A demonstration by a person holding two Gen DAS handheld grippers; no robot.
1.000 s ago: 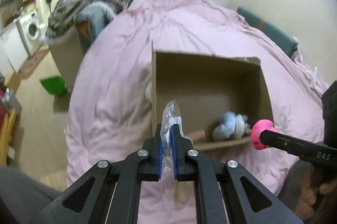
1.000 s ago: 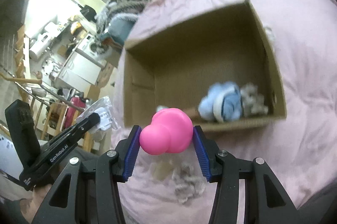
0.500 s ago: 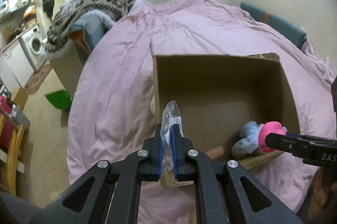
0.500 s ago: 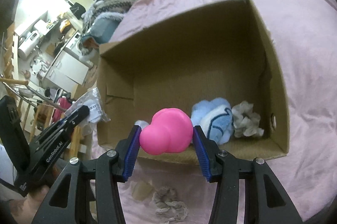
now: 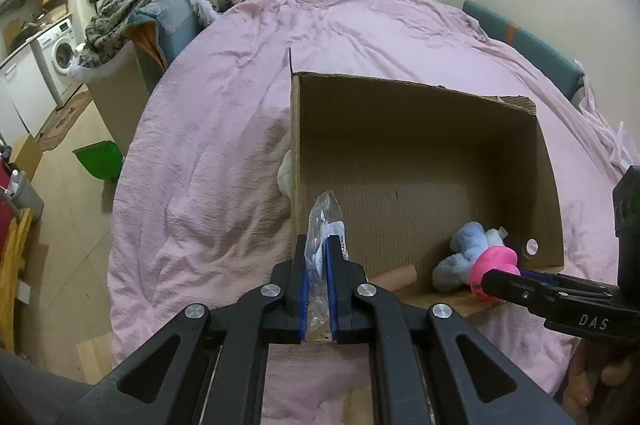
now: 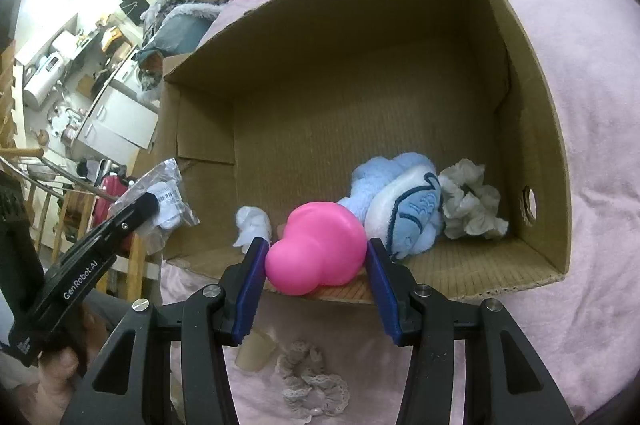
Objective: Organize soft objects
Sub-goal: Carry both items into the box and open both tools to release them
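"GenRobot.AI" on left claw (image 6: pixel 154 203), "DAS" on right claw (image 5: pixel 486 279)

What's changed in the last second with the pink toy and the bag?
The right tool carried the pink toy forward from short of the box to over its near edge, beside the blue plush. The left tool advanced slightly too. Both grips are unchanged: toy and plastic bag still clamped, nothing released.
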